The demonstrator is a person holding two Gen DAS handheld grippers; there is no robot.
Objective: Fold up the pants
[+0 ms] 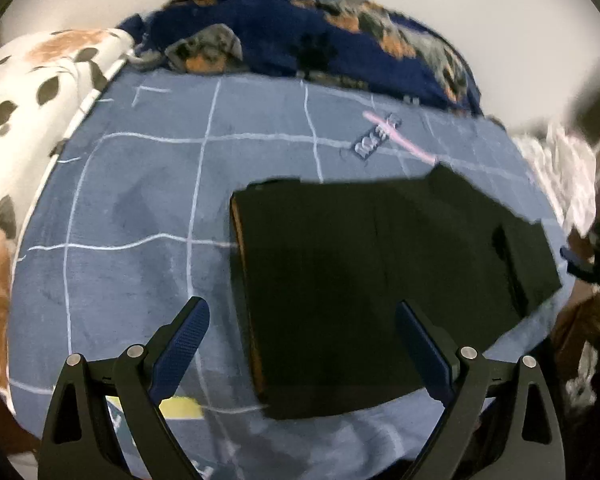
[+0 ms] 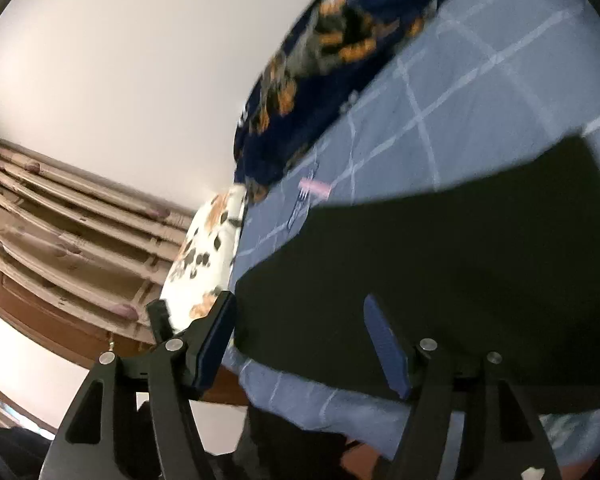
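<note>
pants (image 1: pixel 364 288) lie folded flat, long axis running left-right; both grippers (image 1: pixel 302 322) (image 2: pixel 300 320) spread wide, holding nothing.

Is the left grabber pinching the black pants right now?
No, the left gripper hangs open above the folded black pants on the blue bedspread, with nothing between its fingers.

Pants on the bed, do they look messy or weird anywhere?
Mostly neat: the black pants lie folded flat on the blue checked bedspread. Only the right end looks uneven, with a layer sticking out askew.
</note>
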